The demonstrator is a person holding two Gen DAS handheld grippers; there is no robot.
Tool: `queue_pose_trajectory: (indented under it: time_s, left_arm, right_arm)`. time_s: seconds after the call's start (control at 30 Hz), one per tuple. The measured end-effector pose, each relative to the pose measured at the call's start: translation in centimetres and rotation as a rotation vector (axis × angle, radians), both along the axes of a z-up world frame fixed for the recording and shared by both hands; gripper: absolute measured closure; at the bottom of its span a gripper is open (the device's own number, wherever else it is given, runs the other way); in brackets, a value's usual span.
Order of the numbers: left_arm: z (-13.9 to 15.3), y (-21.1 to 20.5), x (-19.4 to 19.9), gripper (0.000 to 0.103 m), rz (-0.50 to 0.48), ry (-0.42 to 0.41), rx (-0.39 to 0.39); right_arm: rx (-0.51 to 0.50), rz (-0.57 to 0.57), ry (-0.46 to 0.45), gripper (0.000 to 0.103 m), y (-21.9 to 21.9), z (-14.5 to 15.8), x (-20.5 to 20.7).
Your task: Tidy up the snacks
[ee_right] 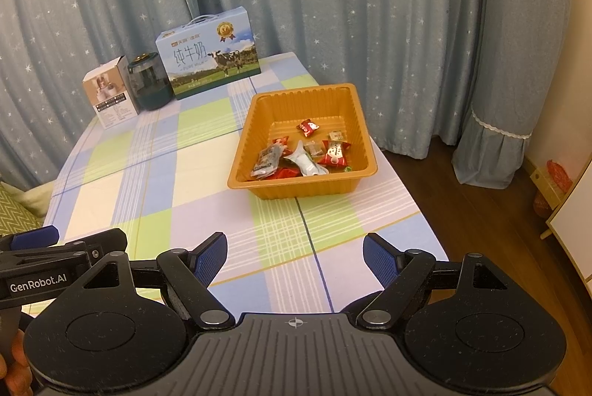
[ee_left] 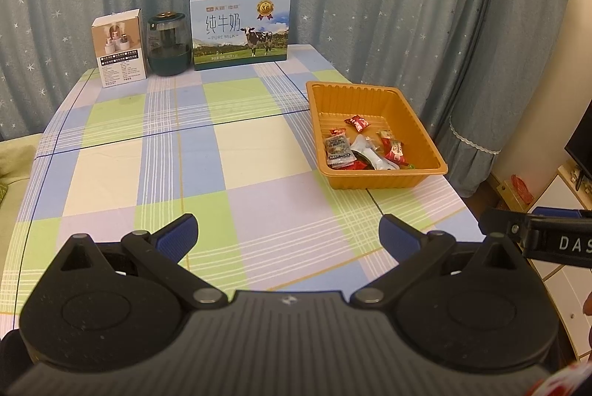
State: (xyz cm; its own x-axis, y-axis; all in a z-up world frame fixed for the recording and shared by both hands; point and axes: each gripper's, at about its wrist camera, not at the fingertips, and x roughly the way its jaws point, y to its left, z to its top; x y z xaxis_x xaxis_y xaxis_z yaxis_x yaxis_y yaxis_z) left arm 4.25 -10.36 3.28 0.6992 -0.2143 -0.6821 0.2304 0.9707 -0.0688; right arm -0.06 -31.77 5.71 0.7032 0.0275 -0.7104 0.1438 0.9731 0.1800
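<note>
An orange plastic tray [ee_left: 418, 126] [ee_right: 259, 111] sits on the right side of the checked table. Several wrapped snacks [ee_left: 364, 150] [ee_right: 303, 155] lie in its near half: red candy wrappers, a grey packet and a white packet. My left gripper [ee_left: 288, 235] is open and empty, low over the near table edge, well short of the tray. My right gripper [ee_right: 295, 257] is open and empty, near the front edge, with the tray ahead of it. Each gripper shows at the edge of the other's view.
A blue milk carton box [ee_left: 239, 28] [ee_right: 211, 54], a dark green jar [ee_left: 167, 44] [ee_right: 148, 81] and a small white box [ee_left: 120, 46] [ee_right: 111, 96] stand along the table's far edge before starry curtains. Wooden floor and a white cabinet [ee_right: 577, 211] lie to the right.
</note>
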Motion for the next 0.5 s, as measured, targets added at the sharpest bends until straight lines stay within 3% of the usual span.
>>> queue_pose_trajectory:
  time_s: [0.5]
  left_arm:
    - [-0.28, -0.14, -0.19, 0.000, -0.001, 0.002, -0.001]
  right_arm:
    - [0.000, -0.001, -0.001, 0.023, 0.03, 0.03, -0.01]
